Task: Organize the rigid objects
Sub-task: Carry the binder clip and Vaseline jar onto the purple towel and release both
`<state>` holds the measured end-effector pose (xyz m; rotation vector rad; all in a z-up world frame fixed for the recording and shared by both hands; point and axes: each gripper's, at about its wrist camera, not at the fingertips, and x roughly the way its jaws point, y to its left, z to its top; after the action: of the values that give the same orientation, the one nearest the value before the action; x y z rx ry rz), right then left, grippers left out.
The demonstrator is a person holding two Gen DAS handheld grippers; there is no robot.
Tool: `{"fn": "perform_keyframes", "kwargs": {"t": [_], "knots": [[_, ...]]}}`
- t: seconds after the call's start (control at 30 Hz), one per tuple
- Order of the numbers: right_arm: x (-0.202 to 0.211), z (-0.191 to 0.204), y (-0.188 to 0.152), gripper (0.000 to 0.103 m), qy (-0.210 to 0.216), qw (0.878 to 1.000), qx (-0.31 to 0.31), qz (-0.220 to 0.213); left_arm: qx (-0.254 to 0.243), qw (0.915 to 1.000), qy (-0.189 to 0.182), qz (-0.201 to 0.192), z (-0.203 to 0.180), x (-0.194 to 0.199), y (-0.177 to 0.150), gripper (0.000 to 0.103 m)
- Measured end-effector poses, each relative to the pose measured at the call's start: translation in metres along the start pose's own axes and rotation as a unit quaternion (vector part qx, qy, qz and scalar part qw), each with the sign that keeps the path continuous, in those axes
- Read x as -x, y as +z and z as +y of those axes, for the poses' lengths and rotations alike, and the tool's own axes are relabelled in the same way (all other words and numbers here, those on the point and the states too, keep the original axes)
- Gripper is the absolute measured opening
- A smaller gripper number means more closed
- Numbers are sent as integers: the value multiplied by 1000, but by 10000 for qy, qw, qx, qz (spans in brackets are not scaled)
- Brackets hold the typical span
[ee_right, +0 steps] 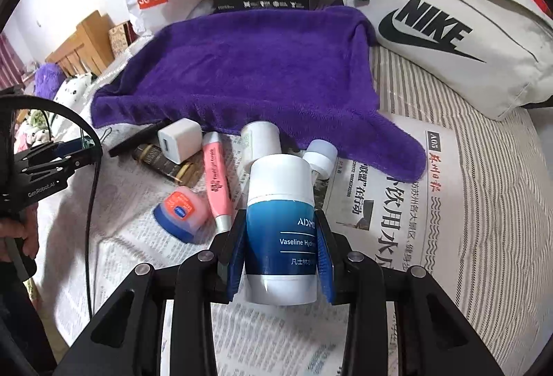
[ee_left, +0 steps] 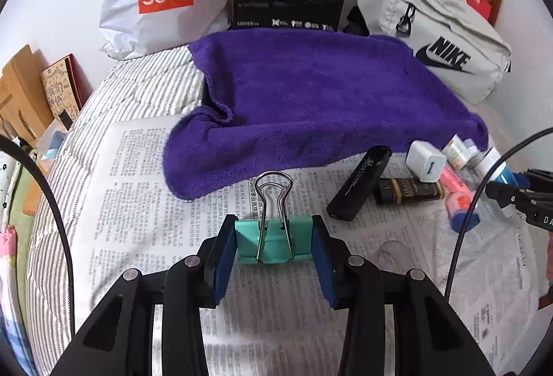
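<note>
Your left hand-held gripper (ee_left: 274,246) clamps the mint-green metal binder clip (ee_left: 273,242); your right hand-held gripper (ee_right: 280,246) grasps the blue-and-white plastic Vaseline bottle (ee_right: 280,230). The purple terry towel (ee_right: 242,71) at 12 o'clock is bare; the remaining items on the newspaper (ee_right: 397,220) await sorting.

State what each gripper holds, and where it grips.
Left gripper: green binder clip, by its ends. Right gripper: blue-and-white bottle, by its lower sides.
</note>
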<state>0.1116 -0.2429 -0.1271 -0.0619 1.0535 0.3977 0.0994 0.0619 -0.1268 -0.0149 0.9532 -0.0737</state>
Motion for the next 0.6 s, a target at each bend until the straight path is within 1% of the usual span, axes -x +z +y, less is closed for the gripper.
{"fn": "perform_keyframes", "kwargs": {"t": [0.07,0.3,0.6], "knots": [[5,0,0,36,26,10000,-15,-58,57,9999,-87,-33,1,6,1,40],[18,0,6,36,130,9997,-52,-189,61,9998,-107,-187,2,25,7,39],[26,-3,26,36,103,9993,-97,-359,-95,9992,-6,-397,0,44,31,40]]}}
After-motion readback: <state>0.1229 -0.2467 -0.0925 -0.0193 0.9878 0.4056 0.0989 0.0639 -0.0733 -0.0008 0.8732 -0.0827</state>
